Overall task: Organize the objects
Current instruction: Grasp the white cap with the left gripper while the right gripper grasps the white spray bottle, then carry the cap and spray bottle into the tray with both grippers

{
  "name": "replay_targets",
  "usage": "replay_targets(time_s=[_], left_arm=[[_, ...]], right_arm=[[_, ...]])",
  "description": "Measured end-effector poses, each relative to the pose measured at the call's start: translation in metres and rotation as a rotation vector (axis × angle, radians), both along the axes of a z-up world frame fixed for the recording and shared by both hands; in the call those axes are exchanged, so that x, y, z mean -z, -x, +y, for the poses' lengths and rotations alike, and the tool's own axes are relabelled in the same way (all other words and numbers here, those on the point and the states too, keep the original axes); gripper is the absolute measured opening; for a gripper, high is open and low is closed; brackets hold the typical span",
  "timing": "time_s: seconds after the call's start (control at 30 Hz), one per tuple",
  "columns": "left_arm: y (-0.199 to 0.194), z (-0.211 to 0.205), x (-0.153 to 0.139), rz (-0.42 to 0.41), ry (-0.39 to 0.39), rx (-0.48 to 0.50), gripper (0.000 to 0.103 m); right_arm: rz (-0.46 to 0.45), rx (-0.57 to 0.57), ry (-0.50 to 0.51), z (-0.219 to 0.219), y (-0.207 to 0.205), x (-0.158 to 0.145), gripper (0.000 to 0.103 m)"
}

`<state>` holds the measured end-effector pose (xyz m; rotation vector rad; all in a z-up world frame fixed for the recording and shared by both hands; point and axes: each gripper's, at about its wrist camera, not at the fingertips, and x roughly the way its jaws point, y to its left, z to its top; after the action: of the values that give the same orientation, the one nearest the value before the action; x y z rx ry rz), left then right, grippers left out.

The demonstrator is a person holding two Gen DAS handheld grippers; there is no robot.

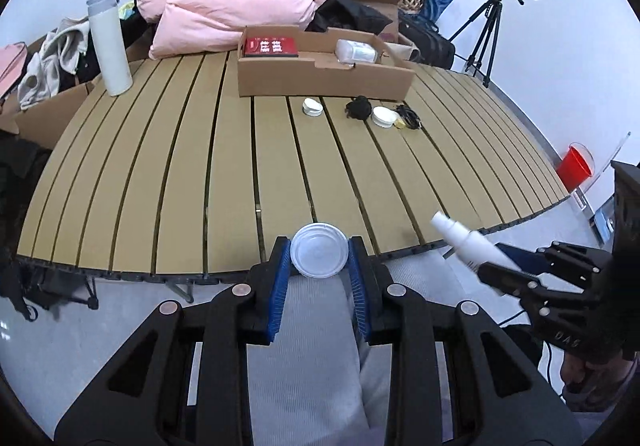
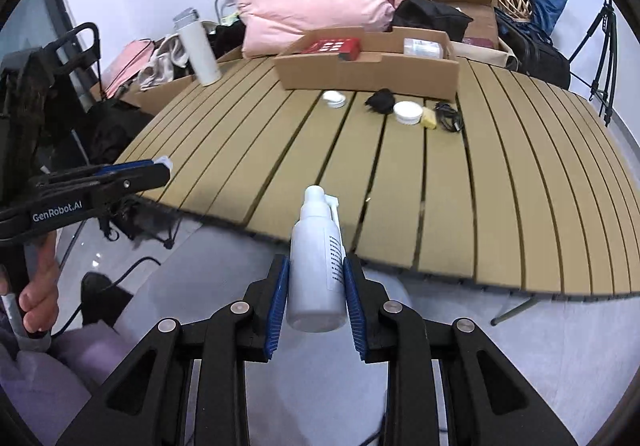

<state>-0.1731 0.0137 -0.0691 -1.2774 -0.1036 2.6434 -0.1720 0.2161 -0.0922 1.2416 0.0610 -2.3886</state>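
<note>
Left gripper (image 1: pixel 319 252) pinches a small round white container (image 1: pixel 318 250) between its blue pads, seen end-on, held out over the near edge of the bench (image 1: pixel 200 174). Below it, the person's pale trousers and the floor.

Right gripper (image 2: pixel 316 278) is clamped on a white spray bottle (image 2: pixel 318 262), nozzle pointing away toward the bench, label with dark print on its right side. The bottle hangs just off the near bench edge, not touching the slats. In the left view the same bottle shows at the right, slanting up to the left.

A hand (image 2: pixel 38 286) wraps the handle of the left gripper at the left edge of the right view.

Far side of the slatted tan bench: an open cardboard box (image 1: pixel 324 80) holding a red packet (image 1: pixel 272 46) on the left and a clear plastic-wrapped item (image 1: pixel 356 51) on the right. In front of the box, in a loose row on the slats: a small white jar (image 1: pixel 312 107), a black crumpled item (image 1: pixel 359 108), a wider white jar (image 1: pixel 382 115), a small yellow piece (image 1: pixel 399 123) just beside it, and a coil of black cable (image 1: pixel 410 117).

A tall white flask (image 1: pixel 109 46) stands upright at the far left corner. Behind the box, a pink padded quilt (image 1: pixel 224 2) in a heap. A tripod (image 1: pixel 486 30) stands by the wall to the right; a red cup (image 1: pixel 575 165) sits past the bench's right end.
</note>
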Motion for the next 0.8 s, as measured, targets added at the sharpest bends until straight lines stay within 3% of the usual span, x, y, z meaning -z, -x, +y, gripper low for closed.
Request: replay_targets(time_s=[0.27, 0.43, 0.5, 0.6, 0.67, 0.8], left_arm=[[0.009, 0.003, -0.010, 0.031, -0.019, 0.039, 0.025], [0.064, 0.005, -0.049, 0.096, -0.096, 0.143, 0.025], [0.101, 0.006, -0.066, 0.107, -0.103, 0.166, 0.025], [0.190, 0.016, -0.079, 0.074, -0.127, 0.202, 0.025], [0.242, 0.024, -0.074, 0.051, -0.131, 0.190, 0.025], [0.361, 0.043, -0.037, -0.038, -0.113, 0.146, 0.025]], right_arm=[[0.035, 0.011, 0.008, -0.001, -0.004, -0.009, 0.030], [0.061, 0.033, 0.051, 0.009, 0.035, -0.030, 0.030], [0.092, 0.041, 0.102, 0.014, 0.066, -0.049, 0.030], [0.125, 0.051, 0.138, 0.014, 0.129, -0.072, 0.030], [0.118, 0.063, 0.152, 0.012, 0.179, -0.080, 0.030], [-0.014, 0.112, 0.234, 0.006, 0.307, -0.068, 0.030]])
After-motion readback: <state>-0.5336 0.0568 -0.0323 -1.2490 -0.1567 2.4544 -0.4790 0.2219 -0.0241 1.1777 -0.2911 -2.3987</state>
